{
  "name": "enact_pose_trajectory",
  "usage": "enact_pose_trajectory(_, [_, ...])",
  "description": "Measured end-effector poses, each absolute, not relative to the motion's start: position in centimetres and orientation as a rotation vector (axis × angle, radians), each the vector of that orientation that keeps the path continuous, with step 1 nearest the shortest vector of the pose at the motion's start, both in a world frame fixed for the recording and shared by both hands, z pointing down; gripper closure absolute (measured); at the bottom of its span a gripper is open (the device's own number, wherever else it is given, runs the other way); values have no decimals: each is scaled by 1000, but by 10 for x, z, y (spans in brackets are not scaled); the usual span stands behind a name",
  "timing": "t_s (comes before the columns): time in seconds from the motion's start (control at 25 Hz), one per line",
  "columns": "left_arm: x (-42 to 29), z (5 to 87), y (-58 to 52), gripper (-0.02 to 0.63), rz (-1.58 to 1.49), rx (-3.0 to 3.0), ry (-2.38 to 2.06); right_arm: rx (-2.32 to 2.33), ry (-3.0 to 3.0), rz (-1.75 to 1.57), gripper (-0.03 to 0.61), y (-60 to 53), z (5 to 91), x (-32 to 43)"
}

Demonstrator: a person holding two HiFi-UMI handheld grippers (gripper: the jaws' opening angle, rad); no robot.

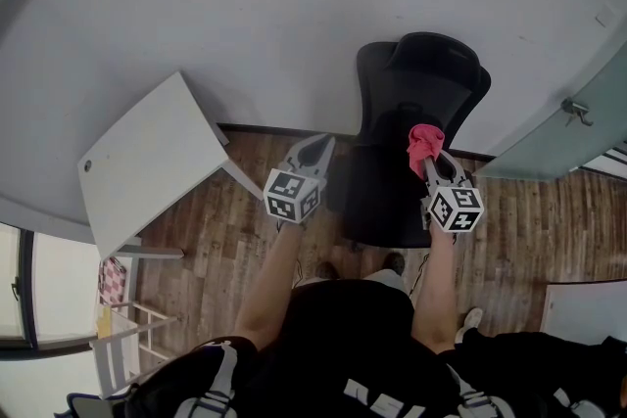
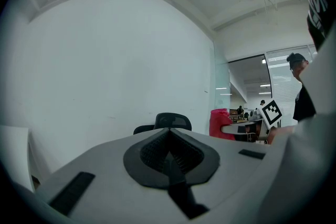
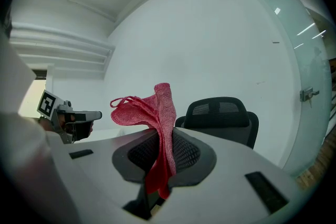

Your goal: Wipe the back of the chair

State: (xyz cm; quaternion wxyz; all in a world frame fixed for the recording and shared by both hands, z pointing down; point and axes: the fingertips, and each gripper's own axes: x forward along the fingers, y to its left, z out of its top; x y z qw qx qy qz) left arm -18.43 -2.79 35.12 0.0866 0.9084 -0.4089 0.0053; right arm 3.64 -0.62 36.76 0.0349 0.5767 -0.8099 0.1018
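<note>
A black office chair (image 1: 416, 103) stands against the white wall, its mesh back (image 3: 220, 115) facing me. My right gripper (image 1: 438, 163) is shut on a red cloth (image 1: 423, 145), which sticks up from its jaws (image 3: 157, 113) just in front of the chair's seat. My left gripper (image 1: 313, 152) is shut with nothing in it, held left of the chair at about the same height. From the left gripper view the chair's headrest (image 2: 172, 120) shows beyond the shut jaws, with the red cloth (image 2: 219, 123) to the right.
A white table (image 1: 152, 157) stands tilted in view at the left, near the wall. A glass door with a handle (image 1: 576, 111) is on the right. Wooden floor (image 1: 225, 230) lies below. White furniture (image 1: 122, 333) sits at the lower left.
</note>
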Motion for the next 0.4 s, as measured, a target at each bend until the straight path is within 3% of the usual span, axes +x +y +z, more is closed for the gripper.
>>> enact_pose_trajectory(0.4, [-183,350,-25,589,20,2702,-1230,1767,-2479,316,509,-2,368,40])
